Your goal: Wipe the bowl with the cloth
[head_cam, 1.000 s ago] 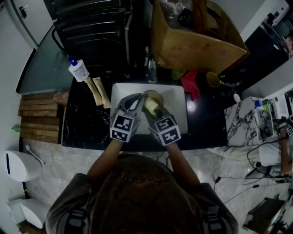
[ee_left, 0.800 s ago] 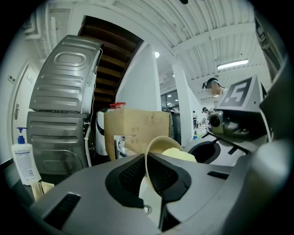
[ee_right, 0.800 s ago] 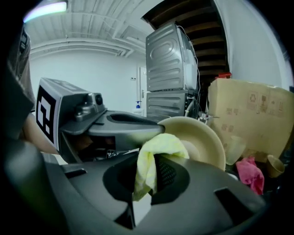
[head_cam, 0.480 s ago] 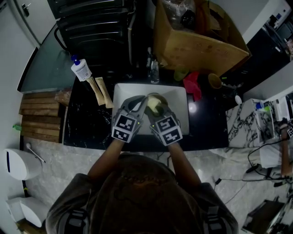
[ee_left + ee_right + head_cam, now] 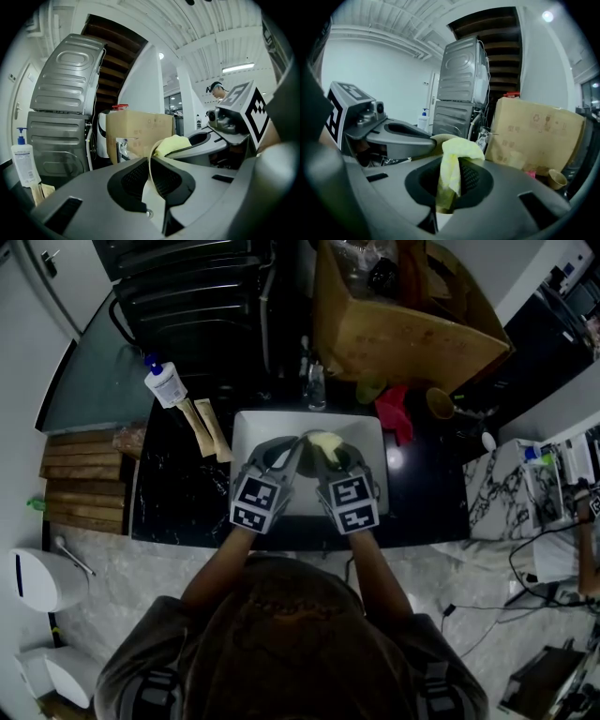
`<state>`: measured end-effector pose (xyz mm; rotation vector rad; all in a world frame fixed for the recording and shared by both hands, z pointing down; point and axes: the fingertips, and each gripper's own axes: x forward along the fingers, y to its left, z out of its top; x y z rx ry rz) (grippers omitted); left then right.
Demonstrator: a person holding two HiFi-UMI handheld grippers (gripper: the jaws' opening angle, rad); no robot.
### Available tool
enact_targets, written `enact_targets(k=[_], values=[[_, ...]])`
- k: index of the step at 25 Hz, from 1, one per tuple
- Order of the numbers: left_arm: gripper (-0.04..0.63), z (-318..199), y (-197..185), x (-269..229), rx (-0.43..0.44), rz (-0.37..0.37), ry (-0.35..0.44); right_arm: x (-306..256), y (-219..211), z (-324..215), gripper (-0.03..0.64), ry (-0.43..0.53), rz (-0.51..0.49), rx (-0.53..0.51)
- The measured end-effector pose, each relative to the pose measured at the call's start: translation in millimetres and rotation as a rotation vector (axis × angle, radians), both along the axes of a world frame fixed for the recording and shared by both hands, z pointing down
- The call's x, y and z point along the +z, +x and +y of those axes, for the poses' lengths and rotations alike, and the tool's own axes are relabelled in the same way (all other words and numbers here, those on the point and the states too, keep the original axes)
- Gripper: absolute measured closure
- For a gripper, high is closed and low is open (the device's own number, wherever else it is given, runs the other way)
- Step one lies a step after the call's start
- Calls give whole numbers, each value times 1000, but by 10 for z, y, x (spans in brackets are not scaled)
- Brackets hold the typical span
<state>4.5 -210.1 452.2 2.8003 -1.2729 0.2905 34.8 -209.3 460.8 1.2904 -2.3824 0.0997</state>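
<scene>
In the head view both grippers meet over the white sink (image 5: pixel 246 430). My left gripper (image 5: pixel 296 444) is shut on the thin cream rim of the bowl (image 5: pixel 150 174), holding it on edge. My right gripper (image 5: pixel 328 452) is shut on the yellow cloth (image 5: pixel 452 164), whose bunched top presses against the bowl (image 5: pixel 435 138). In the head view the cloth (image 5: pixel 324 441) covers most of the bowl. The left gripper view shows the cloth (image 5: pixel 171 144) just beyond the rim, with the right gripper (image 5: pixel 206 139) behind it.
A soap pump bottle (image 5: pixel 164 382) and two wrapped sticks (image 5: pixel 204 427) lie left of the sink on the black counter. Behind stand a tap (image 5: pixel 313 381) and a big cardboard box (image 5: pixel 403 320). A red cloth (image 5: pixel 394 411) and a small cup (image 5: pixel 437 404) sit at the right.
The right gripper has shifted a little right and away, carrying the cloth across the bowl, which now shows less. The left gripper has barely moved.
</scene>
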Motion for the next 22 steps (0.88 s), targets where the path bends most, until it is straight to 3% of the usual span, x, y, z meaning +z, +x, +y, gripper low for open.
enact_targets(k=[12, 17, 22], values=[[561, -20, -44, 27, -18, 0, 1, 410, 95, 150, 595, -113, 49, 13], [563, -29, -81, 27, -28, 1, -1, 530, -68, 282, 596, -164, 49, -62], [568, -38, -94, 40, -27, 2, -1, 483, -338, 410, 596, -161, -14, -185]])
